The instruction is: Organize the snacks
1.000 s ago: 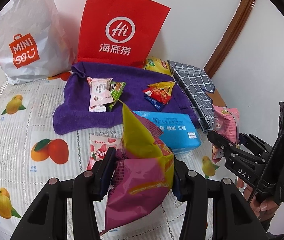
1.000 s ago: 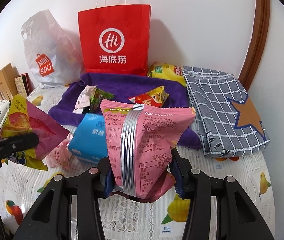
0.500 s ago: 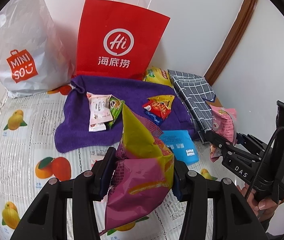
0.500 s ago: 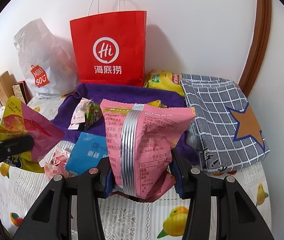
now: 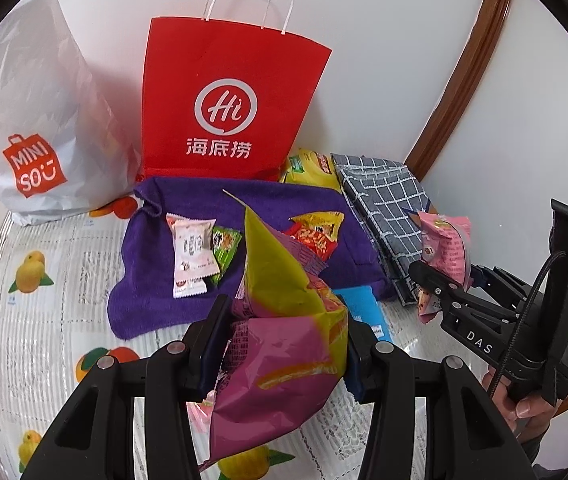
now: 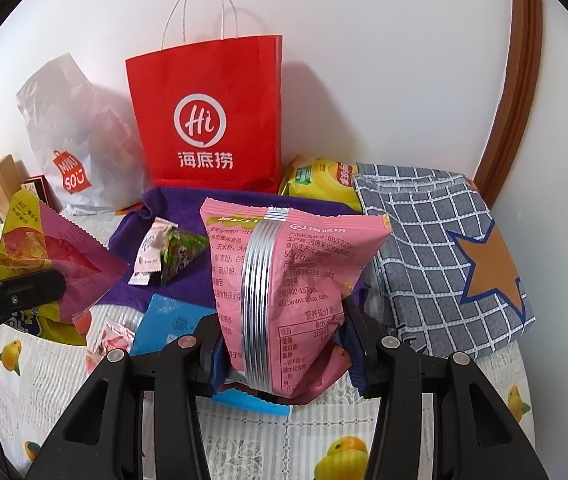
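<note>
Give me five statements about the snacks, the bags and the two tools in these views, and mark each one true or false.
1. The left tool grips a magenta and yellow snack bag. True.
2. The right tool is empty. False: it is shut on a pink snack bag.
3. The red paper bag lies flat on the table. False: it stands upright against the wall.
4. Small snack packets lie on the purple towel. True.
5. The white plastic bag stands to the right of the red bag. False: it stands to its left in both views.
</note>
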The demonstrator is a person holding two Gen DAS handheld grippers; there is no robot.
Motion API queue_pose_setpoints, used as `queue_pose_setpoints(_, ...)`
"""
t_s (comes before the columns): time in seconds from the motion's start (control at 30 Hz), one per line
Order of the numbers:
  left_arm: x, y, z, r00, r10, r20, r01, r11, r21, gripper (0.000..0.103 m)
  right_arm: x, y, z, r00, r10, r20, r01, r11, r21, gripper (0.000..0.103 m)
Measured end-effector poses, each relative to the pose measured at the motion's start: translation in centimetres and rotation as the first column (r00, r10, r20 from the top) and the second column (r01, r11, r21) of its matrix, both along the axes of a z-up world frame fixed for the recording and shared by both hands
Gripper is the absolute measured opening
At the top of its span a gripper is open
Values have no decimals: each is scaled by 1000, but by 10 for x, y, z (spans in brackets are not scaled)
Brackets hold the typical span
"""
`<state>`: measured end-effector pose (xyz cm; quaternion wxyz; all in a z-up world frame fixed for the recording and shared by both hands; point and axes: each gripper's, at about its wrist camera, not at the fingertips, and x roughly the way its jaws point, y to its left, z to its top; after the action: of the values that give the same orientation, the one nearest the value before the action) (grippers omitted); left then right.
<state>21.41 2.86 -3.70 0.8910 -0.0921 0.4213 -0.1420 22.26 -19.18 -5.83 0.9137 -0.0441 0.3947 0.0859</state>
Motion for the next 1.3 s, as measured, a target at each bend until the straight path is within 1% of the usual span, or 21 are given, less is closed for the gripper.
queue_pose_setpoints(0.23,11,5,8,1000,9,17,-9,1000,2,46,16,6,9,1000,6,12,-6,1000,-1,47)
queue_pose_setpoints(0.43,25,14,10,1000,25,18,-24,1000,-4,46,34,15,8,1000,16,4,-16,1000,-11,47)
queue_pose_setpoints(1.07,82,43,-2,997,71,-6,-71,997,-10,46,99,23,-2,1000,16,-13,-16,1000,-5,47)
queue_pose_setpoints(1.3,99,37,-12,998,67,-13,-67,998,-11,46,119,23,-9,1000,24,-16,-24,1000,9,47)
